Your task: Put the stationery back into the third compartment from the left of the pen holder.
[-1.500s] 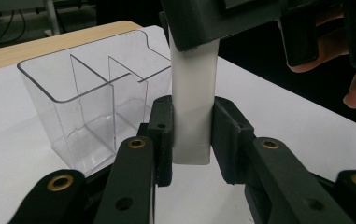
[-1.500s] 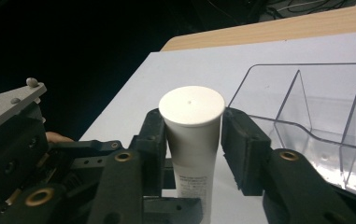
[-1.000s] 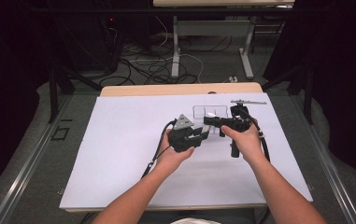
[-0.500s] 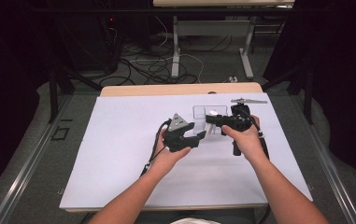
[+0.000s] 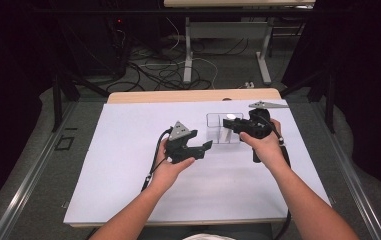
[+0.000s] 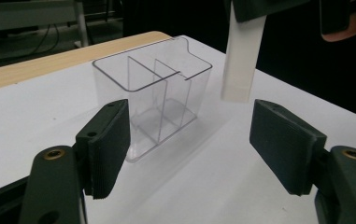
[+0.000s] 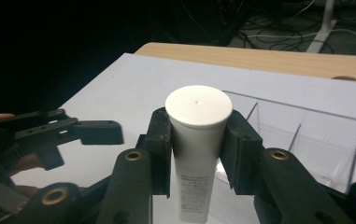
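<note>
Holding: the right gripper [image 7: 198, 154] is clamping a white tube [image 7: 197, 140] between its two jaws, cap end up, with small print running down the tube's side.
Tube position: in the high view the white tube [image 5: 231, 118] is hanging upright over the near right edge of a clear plastic box [image 5: 223, 129]; in the left gripper view its lower end [image 6: 241, 70] is hovering in the air just beside the box's right wall, apart from the table.
Box: the clear plastic box [image 6: 153, 93] is standing on the white table [image 5: 128, 150], split by thin walls into compartments, with nothing visible inside them.
Left gripper: the left gripper [image 5: 202, 148] is being held above the table, its jaws standing wide apart with nothing between them, pointing toward the box and tube.
Left gripper seen from the right: it [image 7: 63, 135] is showing at the left edge of the right gripper view, well apart from the tube.
Hands: the right hand [image 5: 263, 145] is wrapping the right gripper's handle; the left hand [image 5: 170, 167] is gripping the left one from below.
Surroundings: cables [image 5: 163, 70] are lying on the dark floor beyond the table.
</note>
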